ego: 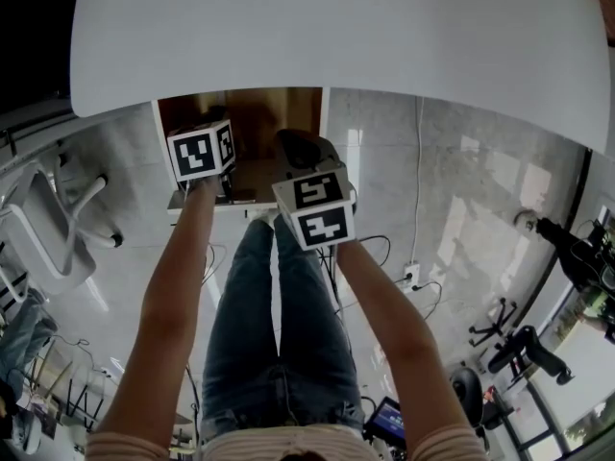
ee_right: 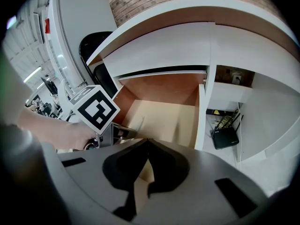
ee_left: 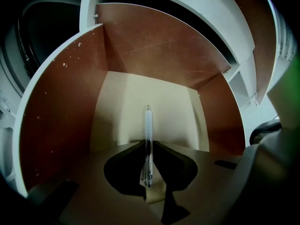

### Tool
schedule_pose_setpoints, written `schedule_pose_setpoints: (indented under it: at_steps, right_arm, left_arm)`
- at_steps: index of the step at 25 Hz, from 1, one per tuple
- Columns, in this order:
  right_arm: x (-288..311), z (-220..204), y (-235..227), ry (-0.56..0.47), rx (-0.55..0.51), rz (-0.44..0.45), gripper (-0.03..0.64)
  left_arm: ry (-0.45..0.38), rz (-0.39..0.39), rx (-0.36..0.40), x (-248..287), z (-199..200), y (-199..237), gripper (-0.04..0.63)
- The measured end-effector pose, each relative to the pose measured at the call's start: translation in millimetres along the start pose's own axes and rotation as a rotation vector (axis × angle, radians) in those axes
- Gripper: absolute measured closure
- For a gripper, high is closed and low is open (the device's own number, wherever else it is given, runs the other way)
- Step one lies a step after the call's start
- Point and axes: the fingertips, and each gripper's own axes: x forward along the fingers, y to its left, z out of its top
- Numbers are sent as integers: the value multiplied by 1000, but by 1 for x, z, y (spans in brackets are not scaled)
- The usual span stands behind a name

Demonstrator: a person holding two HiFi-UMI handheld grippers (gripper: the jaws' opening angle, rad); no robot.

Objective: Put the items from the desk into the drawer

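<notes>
The open drawer (ego: 252,113) juts out from under the white desk (ego: 336,36); it has brown walls and a pale floor (ee_left: 150,102). My left gripper (ee_left: 148,143) is shut on a clear pen (ee_left: 148,130), which points forward over the drawer floor. In the head view the left gripper (ego: 204,154) hovers over the drawer's front left part. My right gripper (ee_right: 147,140) is shut with nothing between its jaws, and sits just outside the drawer's front right (ego: 315,205). From the right gripper view I see the left gripper's marker cube (ee_right: 96,109) and the pen tip (ee_right: 140,123).
A black router (ee_right: 225,137) sits in the white compartment right of the drawer. A white chair (ego: 58,214) stands at left. Cables and a power strip (ego: 413,275) lie on the grey floor at right. The person's legs in jeans (ego: 274,325) are below the drawer.
</notes>
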Motion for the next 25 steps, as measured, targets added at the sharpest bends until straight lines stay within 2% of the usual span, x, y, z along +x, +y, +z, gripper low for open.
schedule_pose_setpoints:
  at_steps: [4, 8, 12, 15, 25]
  right_arm:
    - [-1, 4, -2, -6, 3, 0, 600]
    - [-10, 13, -1, -26, 8, 0, 600]
    - [-22, 28, 4, -67, 20, 0, 600]
    - [-32, 41, 8, -94, 23, -2, 600]
    - [-61, 75, 33, -177, 4, -20, 600]
  left_arm:
    - [-17, -7, -2, -5, 6, -2, 546]
    - [-79, -27, 5, -26, 18, -11, 549]
    - [-162, -28, 55, -59, 33, -16, 573]
    - [-193, -40, 86, -79, 40, -19, 584]
    - [-280, -96, 91, -141, 53, -17, 586]
